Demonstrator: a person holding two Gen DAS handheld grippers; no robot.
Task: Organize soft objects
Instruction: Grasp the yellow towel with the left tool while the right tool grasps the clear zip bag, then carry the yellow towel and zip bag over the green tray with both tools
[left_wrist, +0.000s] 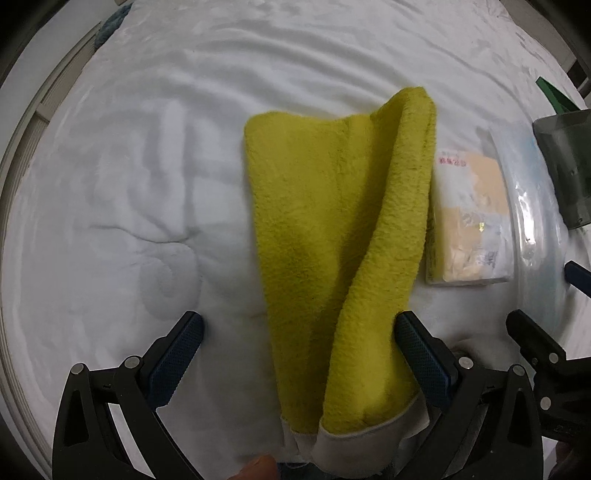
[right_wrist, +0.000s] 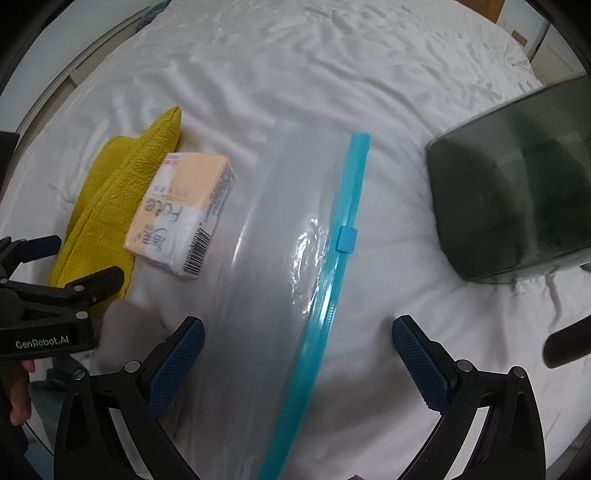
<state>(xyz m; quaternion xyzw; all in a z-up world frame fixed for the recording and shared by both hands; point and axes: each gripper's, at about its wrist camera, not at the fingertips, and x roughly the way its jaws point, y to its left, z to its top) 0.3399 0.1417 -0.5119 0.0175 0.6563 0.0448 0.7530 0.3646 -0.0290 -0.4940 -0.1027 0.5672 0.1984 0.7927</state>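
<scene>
One yellow towel (left_wrist: 332, 229), long axis pointing away

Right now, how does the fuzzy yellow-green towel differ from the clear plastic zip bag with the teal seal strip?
The fuzzy yellow-green towel is opaque and plush; the clear plastic zip bag is see-through and glossy. The towel is folded, with one thick edge doubled over, while the bag lies flat and looks empty. The bag has a teal seal strip with a blue slider; the towel has a pale hem band. Both rest on the white bedsheet, either side of a tissue pack.
</scene>
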